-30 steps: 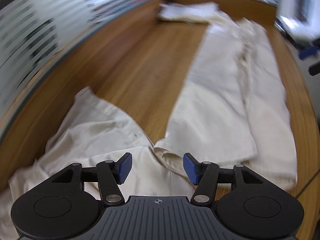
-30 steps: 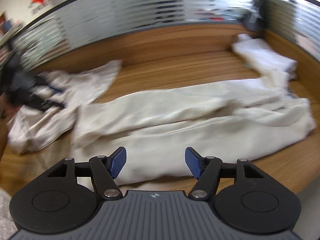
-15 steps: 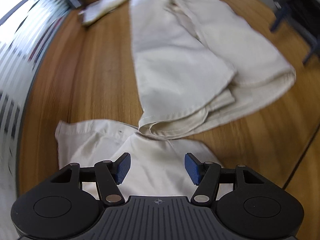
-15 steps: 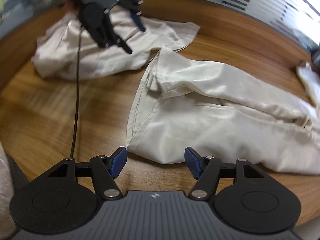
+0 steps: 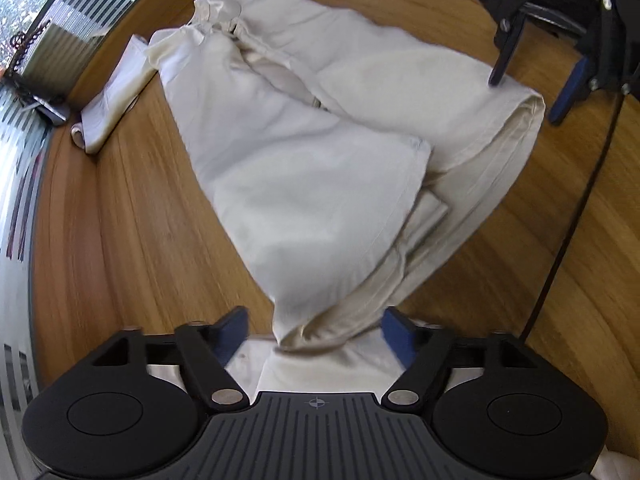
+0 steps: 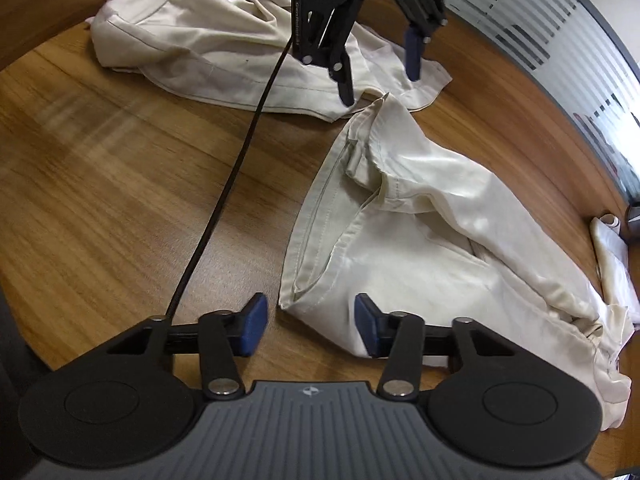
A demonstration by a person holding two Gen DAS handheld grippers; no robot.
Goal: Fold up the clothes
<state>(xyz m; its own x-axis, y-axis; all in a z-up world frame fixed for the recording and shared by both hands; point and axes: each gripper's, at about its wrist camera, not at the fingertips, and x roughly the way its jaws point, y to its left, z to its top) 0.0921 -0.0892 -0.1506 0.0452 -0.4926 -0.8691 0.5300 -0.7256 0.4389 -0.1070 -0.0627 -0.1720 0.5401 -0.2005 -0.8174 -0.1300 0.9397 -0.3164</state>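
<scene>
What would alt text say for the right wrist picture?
Cream trousers lie on a wooden table, one hem corner between the closing right tongs, not yet pinched. Beyond, the left tongs hover over a crumpled cream garment.

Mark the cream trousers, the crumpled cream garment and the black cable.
cream trousers (image 6: 432, 264), right wrist view, on the upper leg panel.
crumpled cream garment (image 6: 208, 40), right wrist view, on its middle folds.
black cable (image 6: 232, 184), right wrist view, mid-length over the table.
</scene>
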